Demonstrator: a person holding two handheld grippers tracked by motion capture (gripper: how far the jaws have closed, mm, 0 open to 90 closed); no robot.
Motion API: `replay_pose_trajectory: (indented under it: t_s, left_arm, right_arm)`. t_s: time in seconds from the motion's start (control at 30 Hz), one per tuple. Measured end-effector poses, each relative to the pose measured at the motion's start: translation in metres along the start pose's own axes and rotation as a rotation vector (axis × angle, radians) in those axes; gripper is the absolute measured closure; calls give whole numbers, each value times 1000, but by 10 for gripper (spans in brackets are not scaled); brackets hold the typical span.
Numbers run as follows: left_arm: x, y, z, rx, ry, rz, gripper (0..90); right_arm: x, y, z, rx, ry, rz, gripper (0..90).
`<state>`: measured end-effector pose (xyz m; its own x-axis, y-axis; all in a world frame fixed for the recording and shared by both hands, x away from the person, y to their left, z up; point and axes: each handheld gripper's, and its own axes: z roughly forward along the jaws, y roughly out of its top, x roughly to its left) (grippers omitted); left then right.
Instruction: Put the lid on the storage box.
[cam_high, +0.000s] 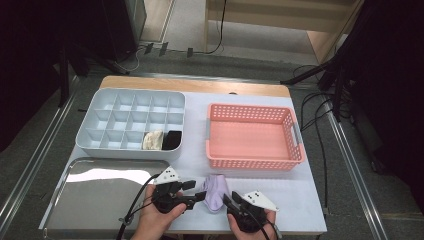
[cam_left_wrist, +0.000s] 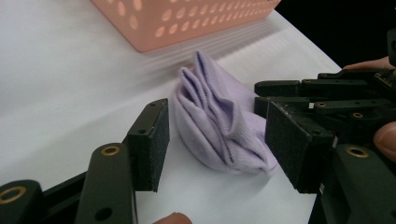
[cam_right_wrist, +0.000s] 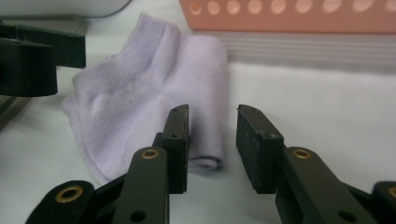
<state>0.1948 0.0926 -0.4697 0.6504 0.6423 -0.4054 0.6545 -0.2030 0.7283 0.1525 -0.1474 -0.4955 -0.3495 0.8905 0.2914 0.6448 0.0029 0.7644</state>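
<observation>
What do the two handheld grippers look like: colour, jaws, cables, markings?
Both the left gripper and the right gripper are black, two-jawed linkages with brass-coloured pivot rivets and flat, dark, felt-like pads. Each carries a grey three-cornered plate with dark dots on top. A black cable trails from each.

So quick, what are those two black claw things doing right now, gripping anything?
Left gripper: open, its jaws either side of the folded lilac fabric sock, not pressing it.
Right gripper: open, holding nothing, one jaw over the sock's edge.
</observation>
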Motion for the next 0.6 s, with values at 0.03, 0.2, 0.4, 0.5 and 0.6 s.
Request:
replay_pose_trajectory:
  t_s: [0.03, 0.2, 0.4, 0.5, 0.6]
  left_arm:
    - [-1, 0, 3, 13, 9, 2, 420]
    - [-6, -1, 10, 82, 48, 27, 599]
    - [-7, 0, 6, 93, 49, 56, 780]
    - [-6, 0, -1, 73, 54, 59, 784]
    - [-4, 0, -7, 64, 56, 54, 782]
  right_arm:
    - [1, 0, 1, 2, 7, -3, 707]
    - [8, 0, -2, -3, 26, -26, 791]
    - [9, 1, -3, -20, 54, -16, 829]
    - [12, 2, -2, -28, 69, -18, 831]
    - [16, 3, -1, -33, 82, -28, 830]
